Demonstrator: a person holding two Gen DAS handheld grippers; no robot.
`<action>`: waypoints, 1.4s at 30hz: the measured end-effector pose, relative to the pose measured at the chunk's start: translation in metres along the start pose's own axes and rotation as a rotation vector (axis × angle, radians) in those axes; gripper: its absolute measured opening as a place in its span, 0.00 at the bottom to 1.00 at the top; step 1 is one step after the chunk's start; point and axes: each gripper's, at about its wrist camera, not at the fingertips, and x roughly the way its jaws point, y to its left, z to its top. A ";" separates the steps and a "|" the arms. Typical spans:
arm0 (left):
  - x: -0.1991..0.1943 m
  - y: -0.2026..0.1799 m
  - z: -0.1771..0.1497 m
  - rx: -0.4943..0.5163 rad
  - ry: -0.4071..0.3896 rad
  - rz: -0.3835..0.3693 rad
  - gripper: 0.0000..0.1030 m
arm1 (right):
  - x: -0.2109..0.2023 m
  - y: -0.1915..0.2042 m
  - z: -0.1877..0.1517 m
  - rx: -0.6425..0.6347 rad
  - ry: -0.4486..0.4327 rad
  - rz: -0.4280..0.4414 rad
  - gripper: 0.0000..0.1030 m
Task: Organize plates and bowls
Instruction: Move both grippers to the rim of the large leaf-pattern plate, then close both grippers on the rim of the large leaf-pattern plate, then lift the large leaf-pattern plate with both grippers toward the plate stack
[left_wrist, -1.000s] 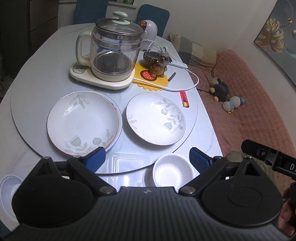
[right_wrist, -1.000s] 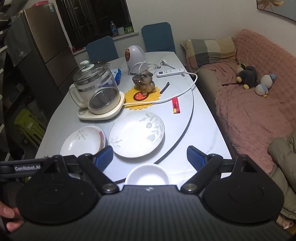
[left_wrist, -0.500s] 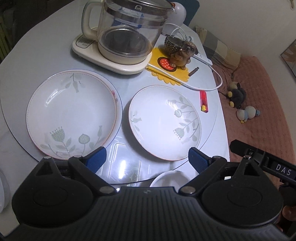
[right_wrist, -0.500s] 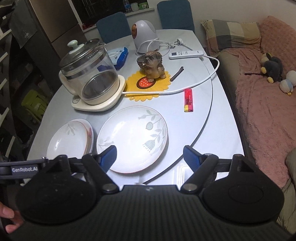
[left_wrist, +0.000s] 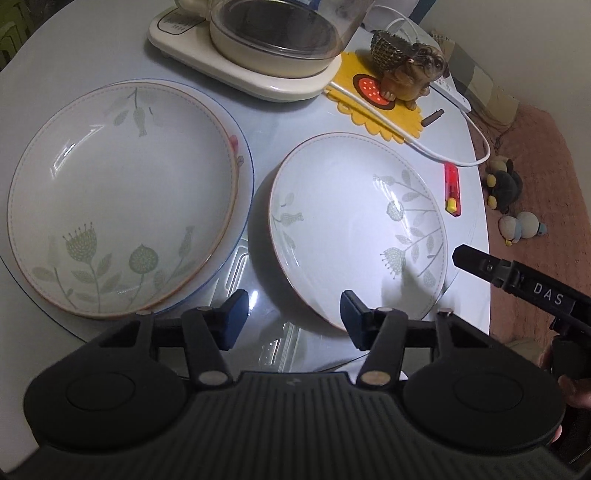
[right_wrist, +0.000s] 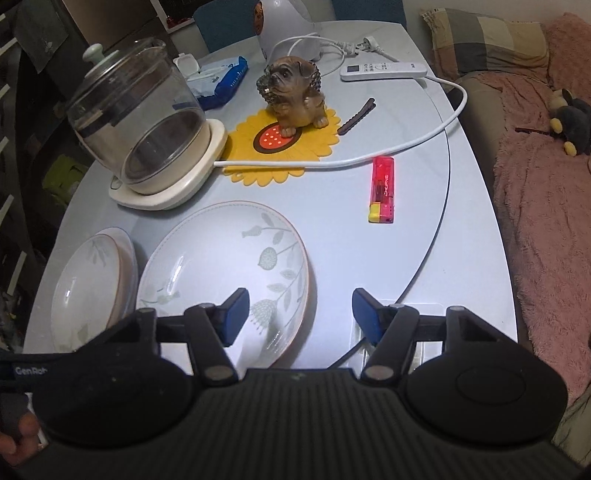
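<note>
apparently both claws are closing in on the smaller flowered plate (left_wrist: 354, 229) at mid-frame on the bench (left_wrist: 74, 55), left claw (left_wrist: 291, 314) and right claw (right_wrist: 299, 312) narrowing but gripping nothing, so next each must pinch its near rim.

- Left black plastic two-finger gripper (left_wrist: 291, 316): blue rubber pads, silver pivot screws, ribbed grey body behind the jaws.
- Right black plastic two-finger gripper (right_wrist: 300, 315): matching build; white "GenRob" lettering shows left of the jaws.
</note>
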 end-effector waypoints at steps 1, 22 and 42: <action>0.004 0.000 0.001 -0.005 0.001 0.000 0.56 | 0.004 -0.001 0.001 -0.001 0.004 0.004 0.56; 0.042 0.000 0.018 -0.028 -0.038 0.018 0.24 | 0.068 -0.017 0.023 -0.037 0.028 0.146 0.14; 0.004 0.001 0.027 -0.009 -0.038 -0.083 0.25 | 0.038 -0.020 0.028 -0.044 0.053 0.196 0.15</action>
